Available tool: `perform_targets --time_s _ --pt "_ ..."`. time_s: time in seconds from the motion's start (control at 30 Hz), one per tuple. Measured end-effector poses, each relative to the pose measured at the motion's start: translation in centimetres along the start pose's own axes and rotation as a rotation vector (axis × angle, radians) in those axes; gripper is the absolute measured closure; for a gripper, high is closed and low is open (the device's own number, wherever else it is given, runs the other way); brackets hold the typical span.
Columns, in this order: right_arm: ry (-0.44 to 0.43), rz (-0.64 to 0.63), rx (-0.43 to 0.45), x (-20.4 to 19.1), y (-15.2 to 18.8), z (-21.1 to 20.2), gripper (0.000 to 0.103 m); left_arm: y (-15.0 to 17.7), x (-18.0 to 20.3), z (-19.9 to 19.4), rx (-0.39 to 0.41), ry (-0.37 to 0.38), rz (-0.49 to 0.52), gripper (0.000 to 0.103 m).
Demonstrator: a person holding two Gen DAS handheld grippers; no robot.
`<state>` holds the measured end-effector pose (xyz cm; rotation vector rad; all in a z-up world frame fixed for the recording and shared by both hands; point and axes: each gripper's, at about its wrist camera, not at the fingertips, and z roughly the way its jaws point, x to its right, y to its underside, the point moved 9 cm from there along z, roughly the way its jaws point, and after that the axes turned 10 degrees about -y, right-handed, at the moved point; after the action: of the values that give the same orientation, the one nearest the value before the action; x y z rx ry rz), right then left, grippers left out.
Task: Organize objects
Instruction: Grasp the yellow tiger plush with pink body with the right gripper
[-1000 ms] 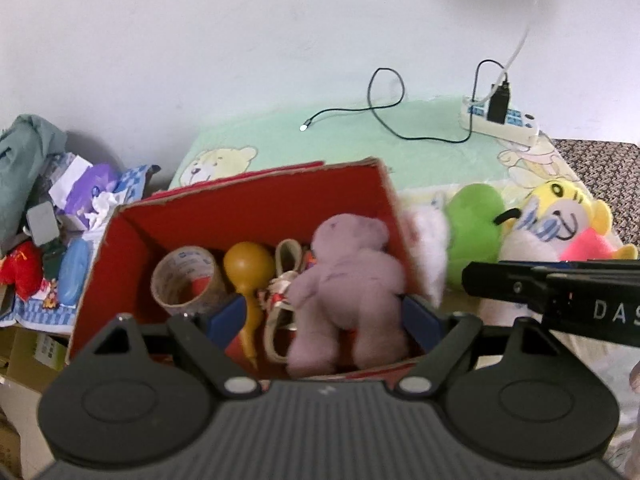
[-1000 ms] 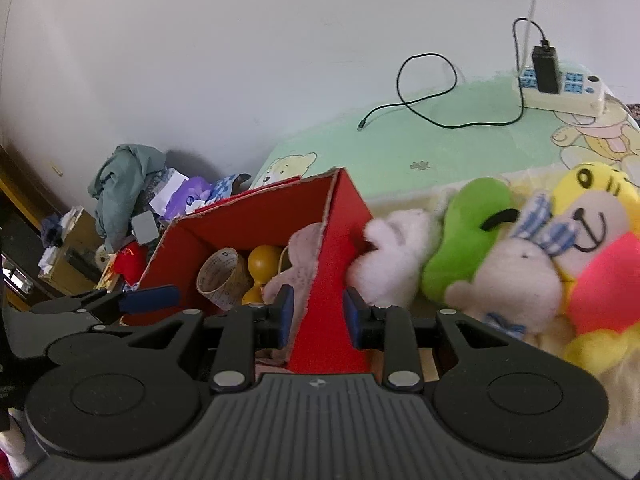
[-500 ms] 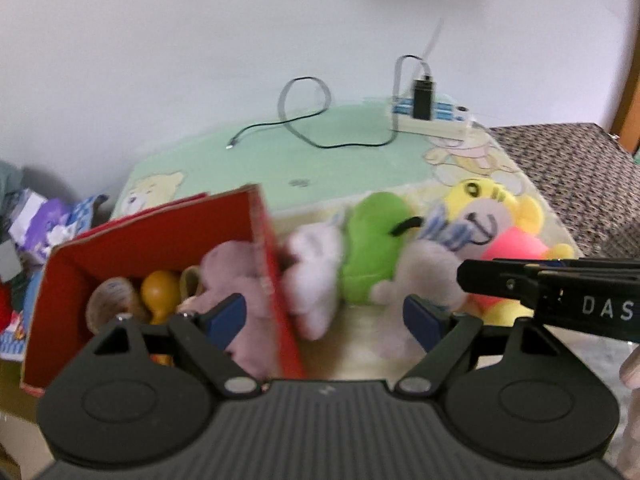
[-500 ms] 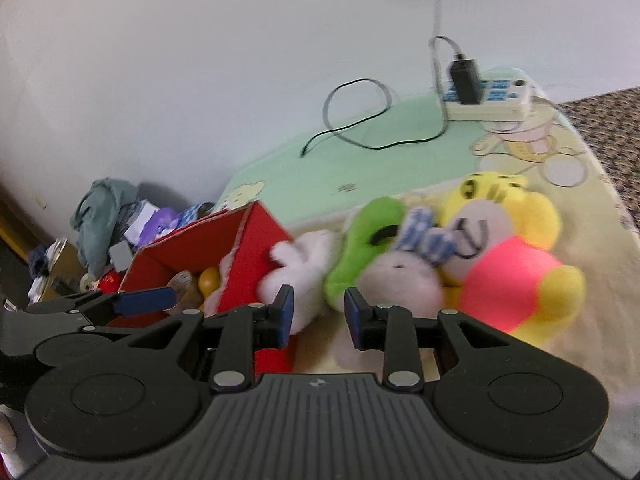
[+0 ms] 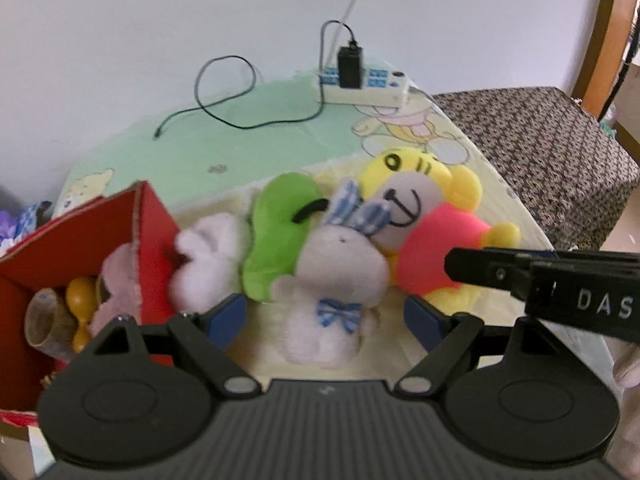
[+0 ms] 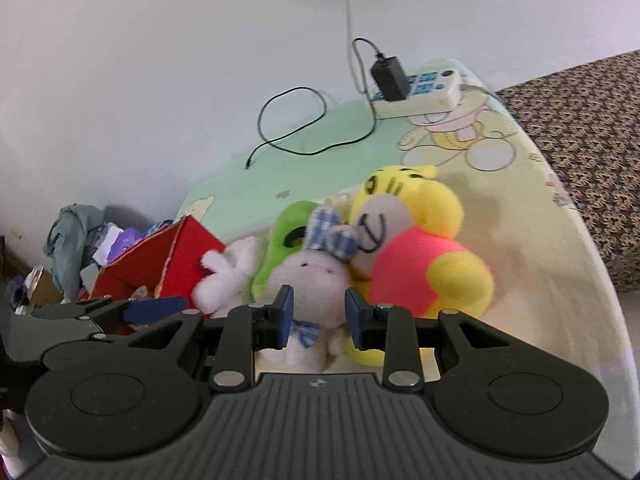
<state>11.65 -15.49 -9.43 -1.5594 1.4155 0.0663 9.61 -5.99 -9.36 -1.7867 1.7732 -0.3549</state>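
On the bed, in the left wrist view, the left gripper point(image 5: 324, 316) stands over the rabbit point(image 5: 340, 272) with its jaws wide and empty, the blue pads clear of the plush on both sides. The rabbit lies near the bed's front edge, touching the green plush point(image 5: 280, 236) on its left and the yellow plush point(image 5: 432, 232) on its right; a white plush point(image 5: 208, 260) leans against the red box point(image 5: 80, 236) at the left edge. This view alone looks into the box, where a pink bear point(image 5: 116, 284), a gourd point(image 5: 80, 296) and a tape roll point(image 5: 44, 320) lie. The right gripper point(image 5: 540, 280) reaches in from the right. In the right wrist view, the right gripper point(image 6: 318, 316) has its jaws narrow and holding nothing, the rabbit point(image 6: 308, 280) beyond them. Only here do the clutter point(image 6: 80, 240) past the left edge and the left gripper's finger point(image 6: 152, 308) show. The power strip point(image 6: 416, 92) and cable point(image 6: 300, 128) lie at the far edge by the wall.
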Motion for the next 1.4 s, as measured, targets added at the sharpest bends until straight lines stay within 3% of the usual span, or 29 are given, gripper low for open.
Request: perform_targets --time_s 0.2,0.3,0.4,0.57,0.63,0.87,1.03,1.1,1.23,1.4 --pt "0.030 0.037 0.018 2.5 -0.4 -1.0 0.071 0.4 2.2 1.4 -0.026 0.066 0.008 0.015" --pt "0.041 0.070 0.047 4.2 -1.0 -1.9 0.071 0.6 3.2 2.0 -0.041 0.150 -0.019 0.015" --pt "0.076 0.108 0.076 6.3 -1.9 -2.4 0.062 0.7 4.2 3.1 -0.073 0.218 -0.056 0.015" --pt "0.089 0.176 0.067 9.6 -2.6 -1.3 0.058 0.6 6.0 4.8 -0.120 0.290 -0.070 0.016" --pt "0.074 0.205 0.057 10.7 -2.8 -0.2 0.049 0.5 6.7 5.2 -0.131 0.308 -0.064 0.016" --pt "0.004 0.227 -0.037 11.9 -2.6 4.6 0.046 0.5 7.9 7.3 -0.174 0.347 -0.043 0.015" --pt "-0.065 0.252 -0.077 12.1 -2.7 7.4 0.034 0.4 8.4 8.1 -0.189 0.370 -0.024 0.014" --pt "-0.095 0.285 -0.092 12.1 -2.4 8.1 0.035 0.4 8.5 8.6 -0.198 0.381 -0.021 0.014" --pt "-0.148 0.320 -0.090 11.7 -2.1 7.5 0.053 0.6 8.5 8.9 -0.214 0.398 -0.019 0.014" --pt "-0.138 0.300 -0.095 10.6 -1.4 5.2 0.057 0.9 9.0 7.6 -0.193 0.434 0.029 0.013"
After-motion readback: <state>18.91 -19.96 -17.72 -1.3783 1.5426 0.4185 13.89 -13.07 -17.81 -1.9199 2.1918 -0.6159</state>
